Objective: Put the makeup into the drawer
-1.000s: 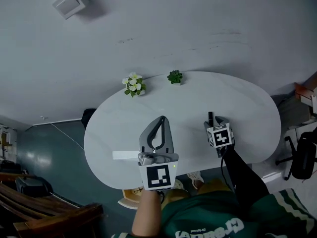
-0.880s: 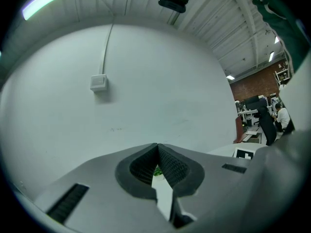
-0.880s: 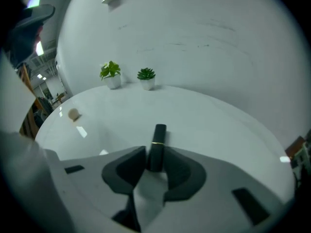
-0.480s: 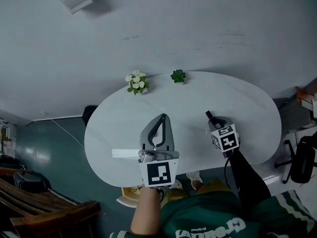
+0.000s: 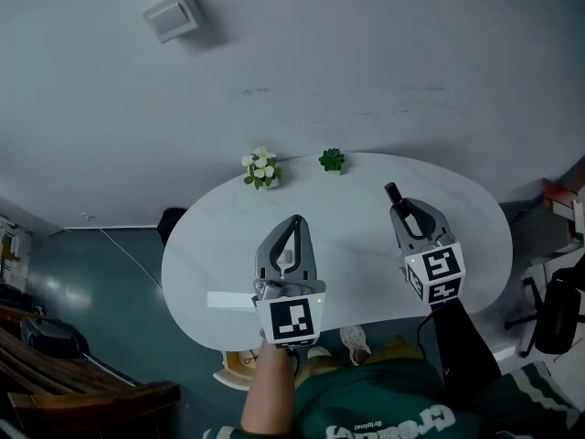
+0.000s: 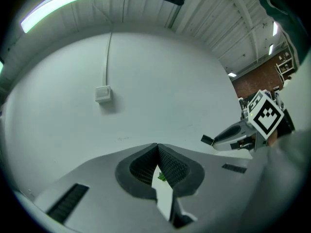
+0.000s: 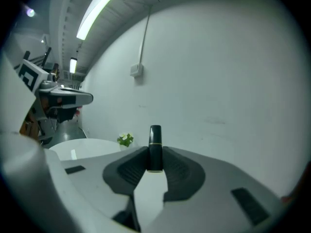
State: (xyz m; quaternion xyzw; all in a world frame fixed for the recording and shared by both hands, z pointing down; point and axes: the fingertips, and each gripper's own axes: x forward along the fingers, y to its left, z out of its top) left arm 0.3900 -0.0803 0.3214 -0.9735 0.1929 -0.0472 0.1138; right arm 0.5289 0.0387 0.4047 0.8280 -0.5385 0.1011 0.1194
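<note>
A black lipstick tube (image 7: 155, 147) with a thin gold band stands upright between the pads of my right gripper (image 7: 155, 155), which is shut on it. Those jaws have just been closing, with the tube between them. In the head view the right gripper (image 5: 403, 211) hangs above the right part of the white oval table (image 5: 215, 245), the lipstick (image 5: 393, 193) sticking out past its tips. My left gripper (image 5: 294, 219) hovers over the table's middle, shut with nothing in it; its tips meet in the left gripper view (image 6: 158, 146). No drawer shows clearly.
A small pot of white flowers (image 5: 262, 167) and a little green plant (image 5: 332, 160) stand at the table's far edge by the wall. A flat white piece (image 5: 228, 300) juts out left of my left gripper. A black chair (image 5: 556, 311) stands at the right.
The right gripper has lifted off the table with the lipstick in its jaws and now points nearly level. The left gripper has risen slightly.
</note>
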